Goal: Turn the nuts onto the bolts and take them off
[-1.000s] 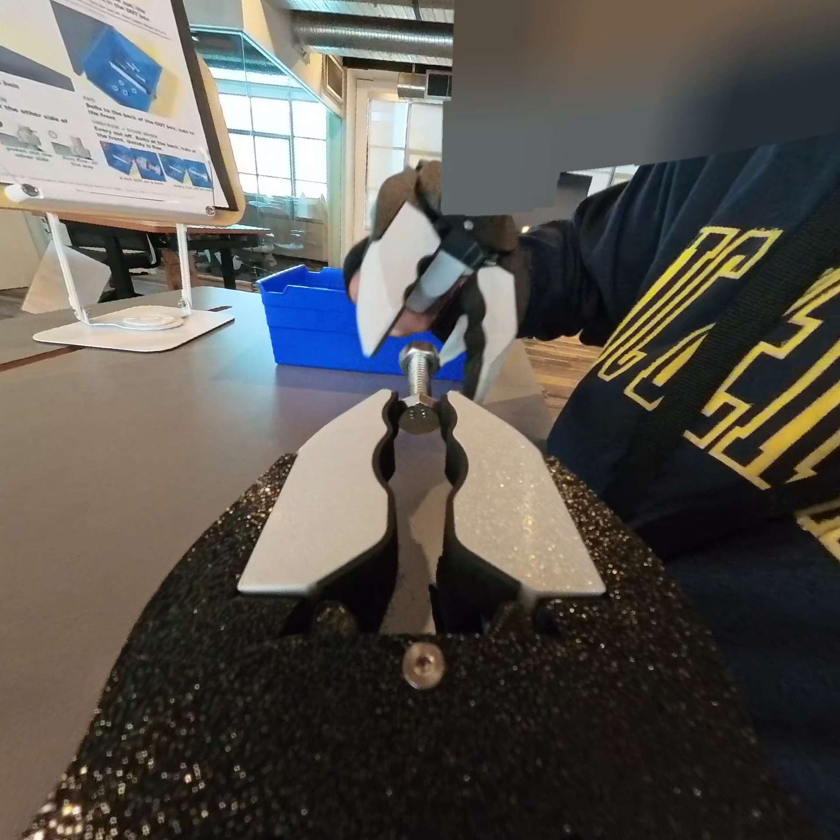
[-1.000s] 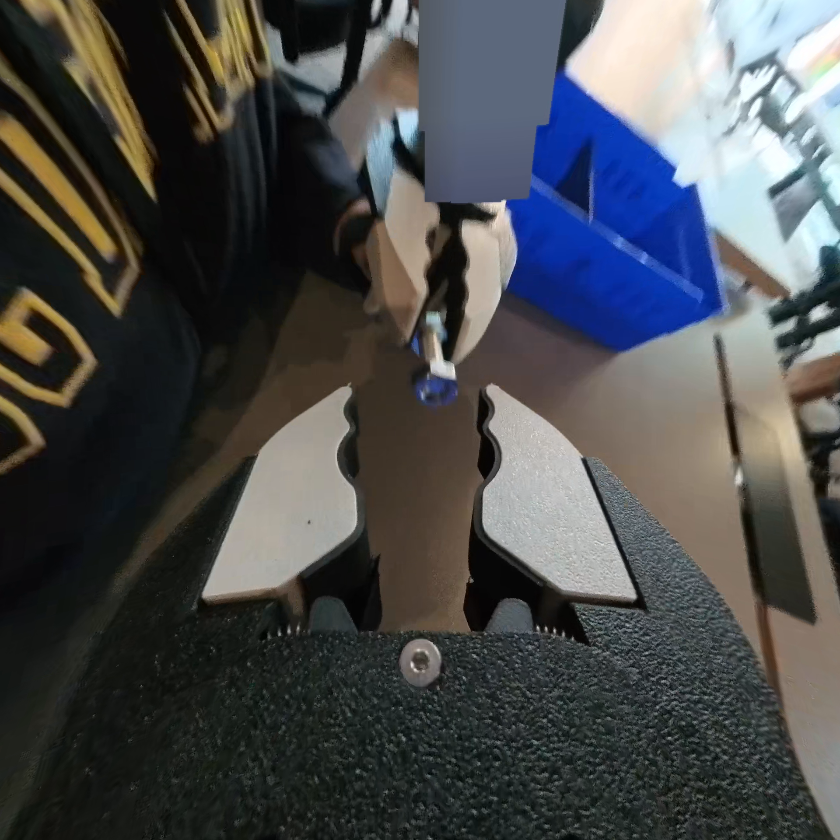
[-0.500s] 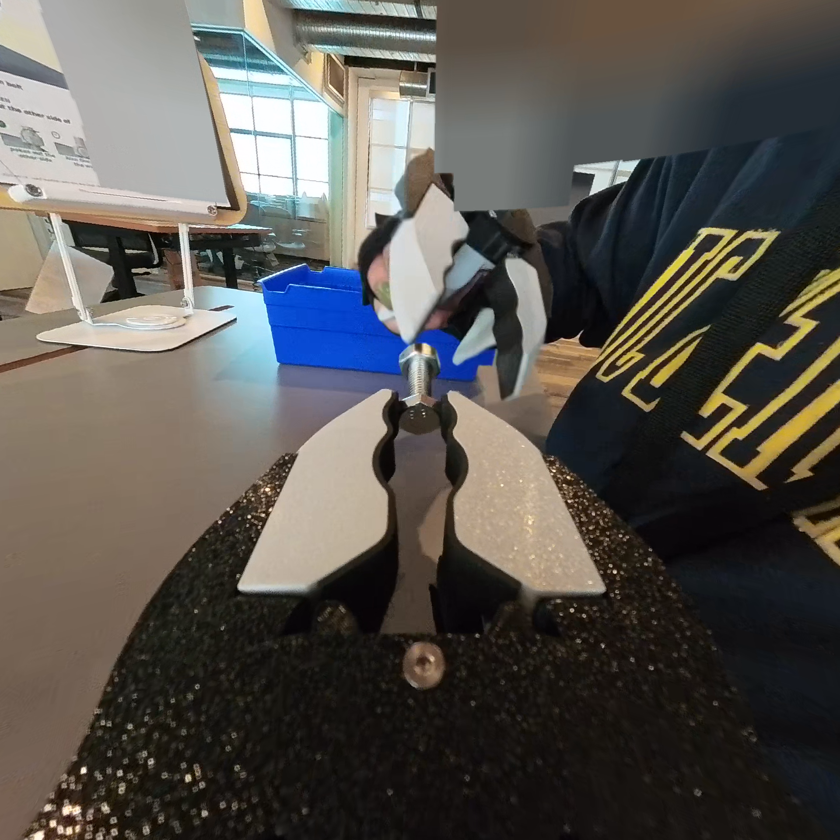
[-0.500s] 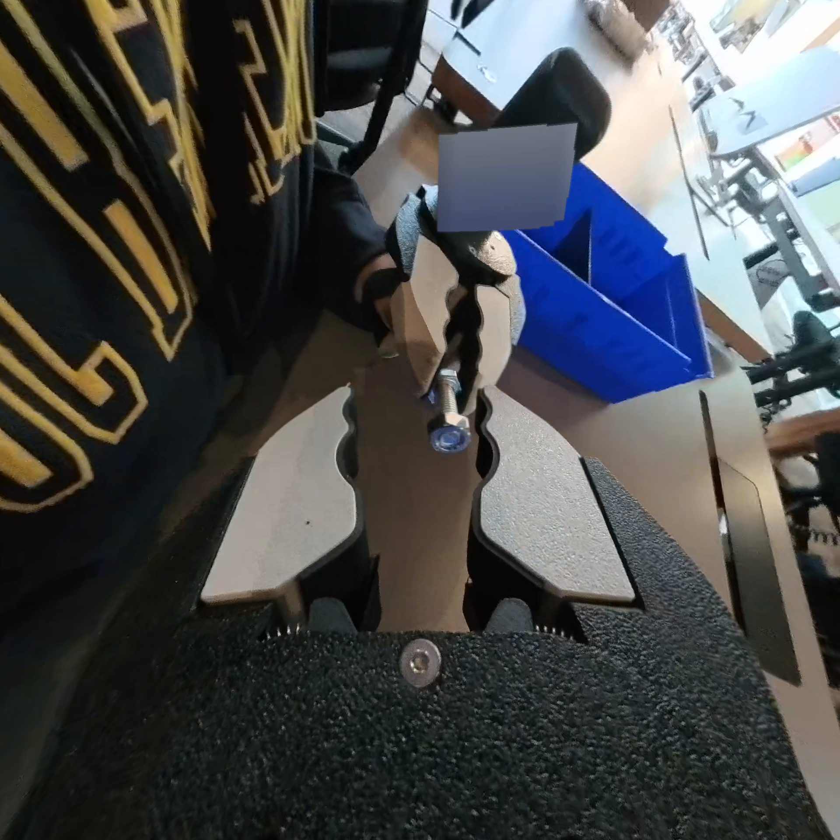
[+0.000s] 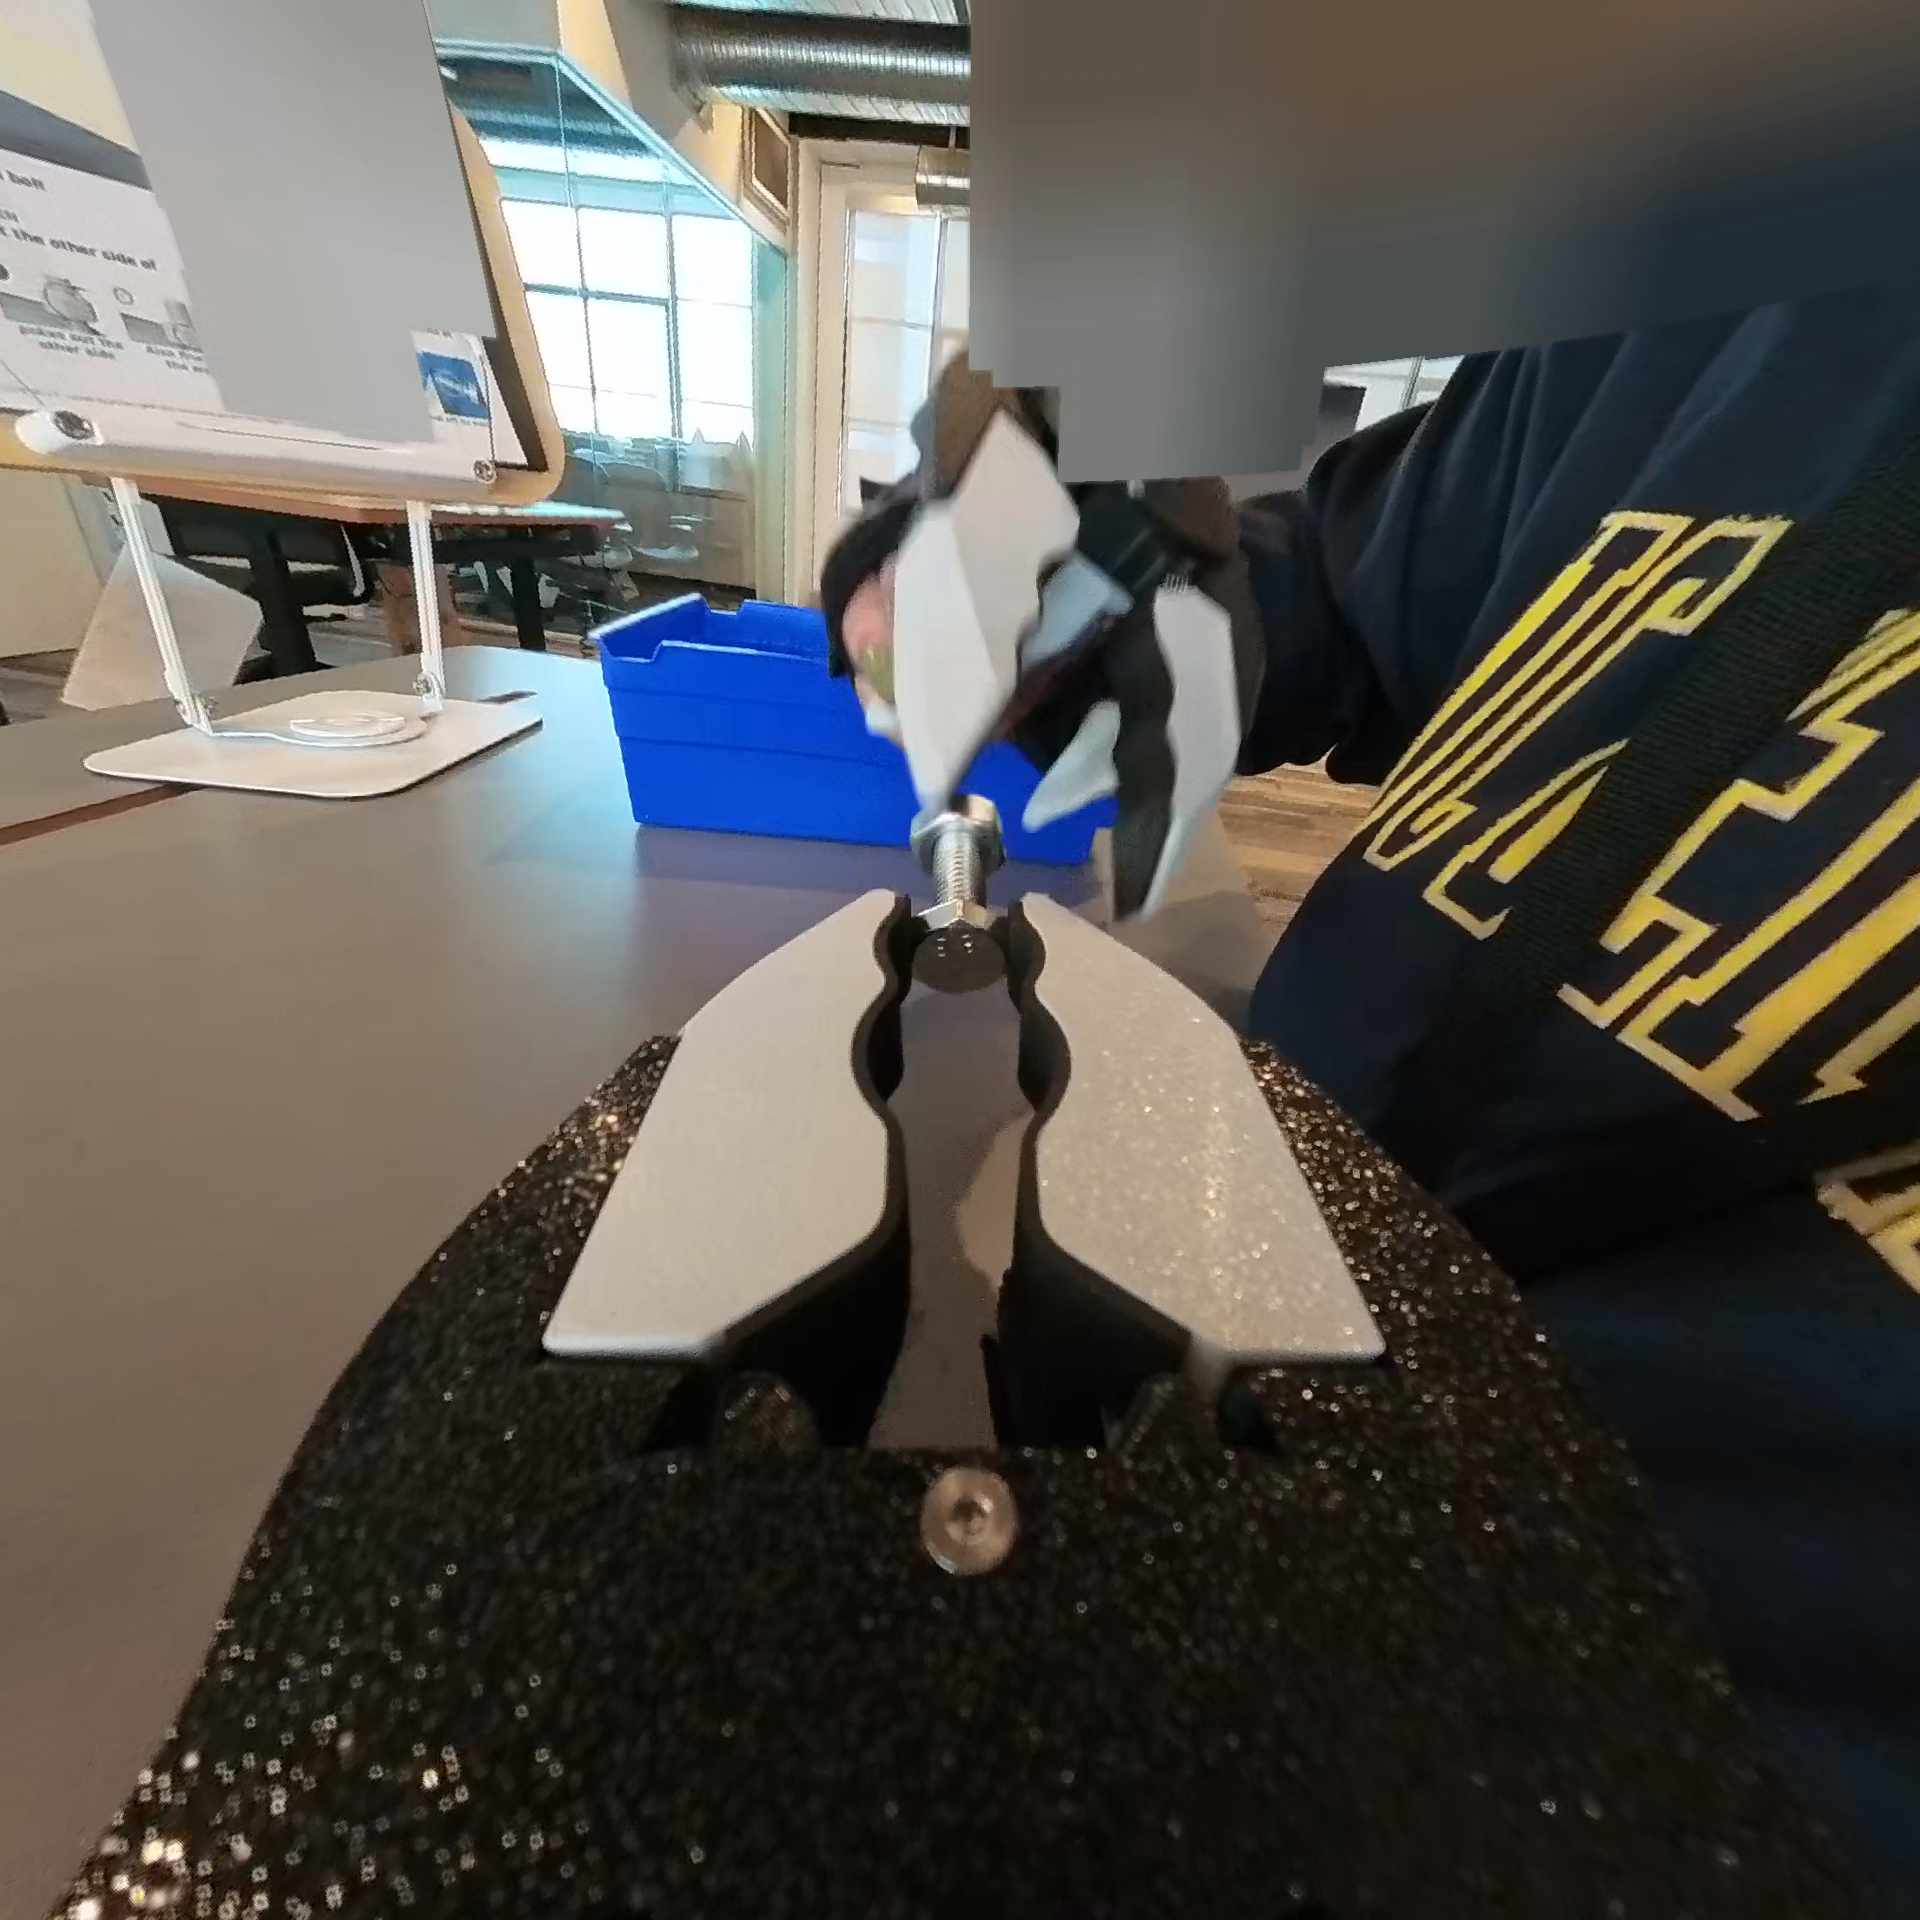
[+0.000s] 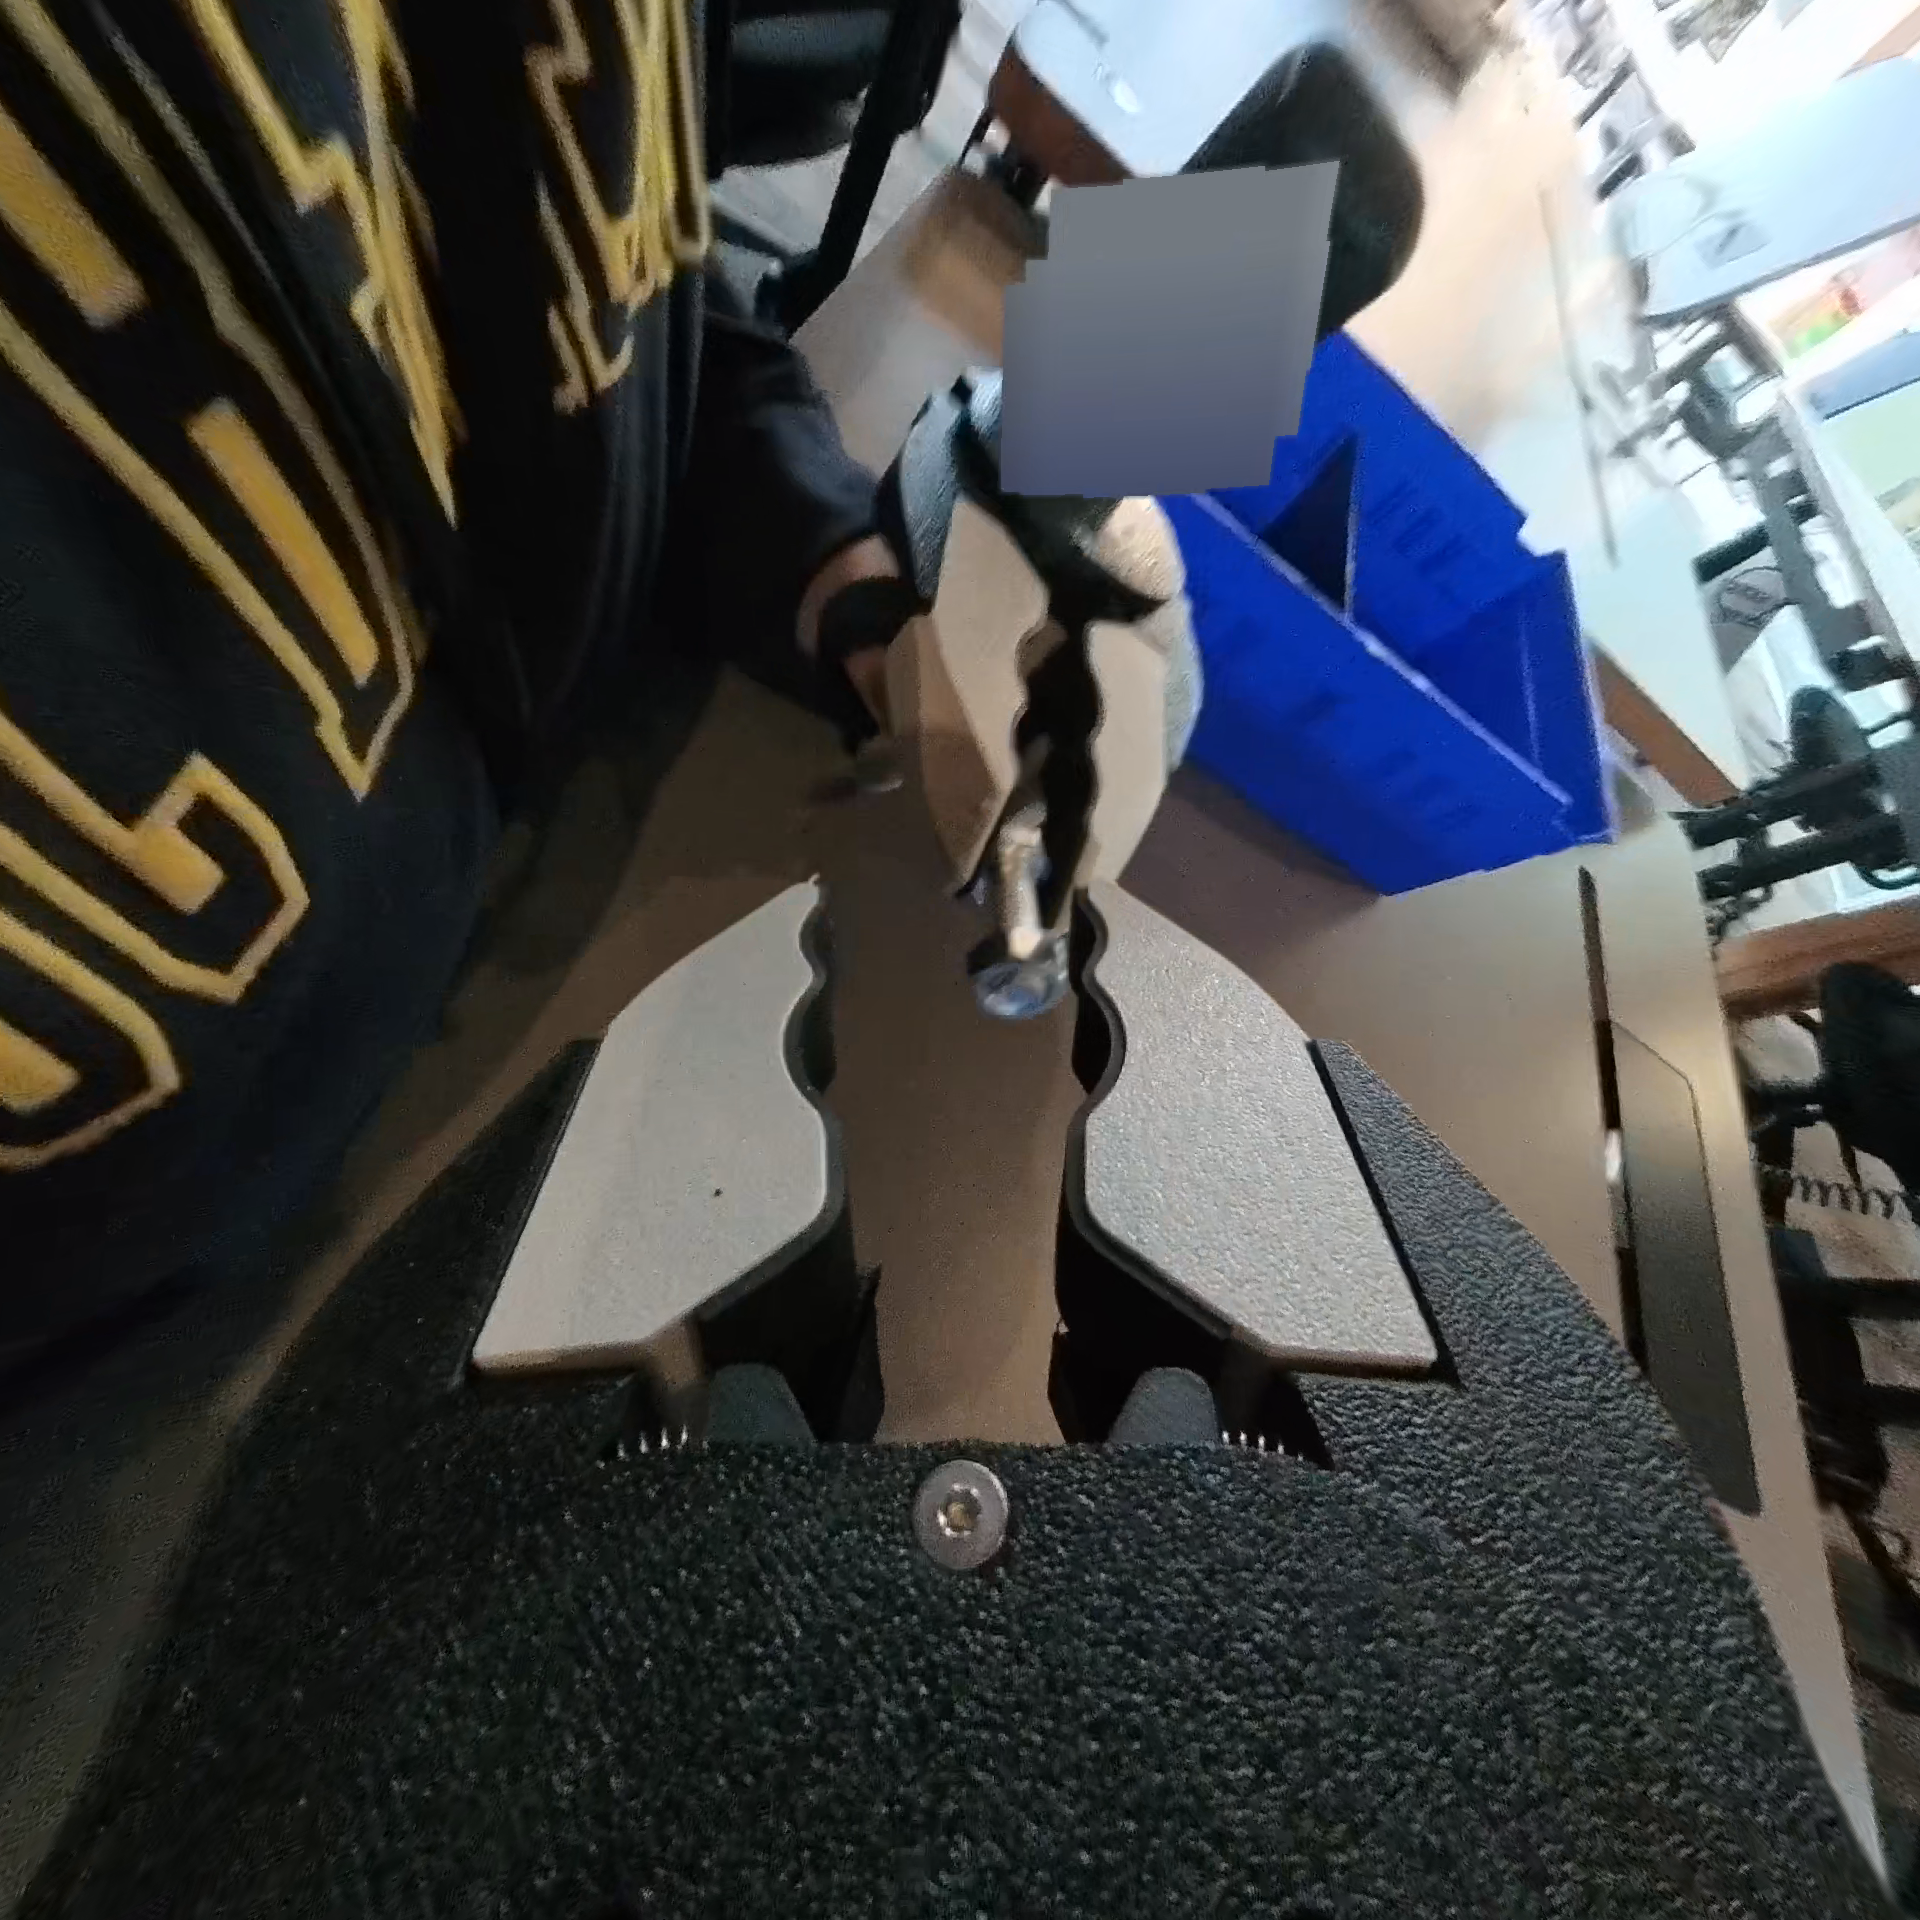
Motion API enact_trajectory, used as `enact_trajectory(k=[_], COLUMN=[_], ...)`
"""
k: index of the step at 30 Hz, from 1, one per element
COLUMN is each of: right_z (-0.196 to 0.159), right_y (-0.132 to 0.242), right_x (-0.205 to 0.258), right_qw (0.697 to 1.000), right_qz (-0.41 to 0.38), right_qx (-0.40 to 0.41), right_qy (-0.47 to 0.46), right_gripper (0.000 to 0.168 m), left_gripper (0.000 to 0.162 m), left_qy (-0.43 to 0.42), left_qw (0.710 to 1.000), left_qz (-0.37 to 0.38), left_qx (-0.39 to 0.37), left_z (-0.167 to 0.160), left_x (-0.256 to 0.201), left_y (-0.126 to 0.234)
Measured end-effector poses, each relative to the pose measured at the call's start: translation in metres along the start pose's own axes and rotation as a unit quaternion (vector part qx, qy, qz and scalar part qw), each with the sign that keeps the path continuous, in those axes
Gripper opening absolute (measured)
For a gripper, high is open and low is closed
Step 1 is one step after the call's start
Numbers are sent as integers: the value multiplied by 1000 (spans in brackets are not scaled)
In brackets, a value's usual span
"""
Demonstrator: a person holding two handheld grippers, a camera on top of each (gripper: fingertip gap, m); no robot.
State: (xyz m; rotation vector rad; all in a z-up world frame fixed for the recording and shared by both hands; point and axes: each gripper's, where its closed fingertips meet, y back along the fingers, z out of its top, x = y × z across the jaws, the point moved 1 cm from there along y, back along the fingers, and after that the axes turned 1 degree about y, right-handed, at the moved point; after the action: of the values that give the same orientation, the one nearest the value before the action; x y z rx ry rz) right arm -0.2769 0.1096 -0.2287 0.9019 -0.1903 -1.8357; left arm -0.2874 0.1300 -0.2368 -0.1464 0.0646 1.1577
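The left gripper [image 5: 958, 935] has its jaws closed on the hex head of the bolt [image 5: 954, 878], holding it above the desk [image 5: 312, 987] with the threaded shank pointing away toward the right gripper [image 6: 951, 951]. The nut [image 5: 958, 826] sits at the far end of the shank, and the right gripper's jaws are spread apart with the nut near one tip, not clamped. The turning step looks in hand; next, the right jaws need to close squarely on the nut's flats and rotate while the left holds steady.
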Motion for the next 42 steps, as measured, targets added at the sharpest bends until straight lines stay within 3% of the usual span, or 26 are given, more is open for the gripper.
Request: enact_trajectory(k=[5,12,15,19,29,32,35,42], right_z=[-55,5,-5,-59,0,-7,-49,-14], right_y=[-5,5,-3,-5,-1,-4,-6,-3], right_x=[11,-2,7,11,0,6,1,-6], right_qw=[992,1000,1000,990,1000,1000,990,998], right_qz=[42,-2,15,45,-6,5,8,-38], right_qx=[107,-9,18,124,8,22,139,41], right_qy=[-60,-4,12,-54,18,20,-23,7], right_gripper=[52,47,49,50,47,44,50,26], left_gripper=[17,17,17,17,17,17,17,17], left_qy=[-7,2,1,-2,6,6,2,9], left_qw=[1000,1000,1000,1000,1000,1000,1000,1000], left_qz=[-4,-5,-6,-11,-8,-7,-13,-12], left_qx=[0,3,-3,1,3,3,4,4], left_z=[0,-1,1,0,-1,-1,-2,-2], left_x=[-3,-1,-2,-4,-1,-1,-4,-3], left_y=[-1,-1,0,-2,-1,-1,-2,-1])
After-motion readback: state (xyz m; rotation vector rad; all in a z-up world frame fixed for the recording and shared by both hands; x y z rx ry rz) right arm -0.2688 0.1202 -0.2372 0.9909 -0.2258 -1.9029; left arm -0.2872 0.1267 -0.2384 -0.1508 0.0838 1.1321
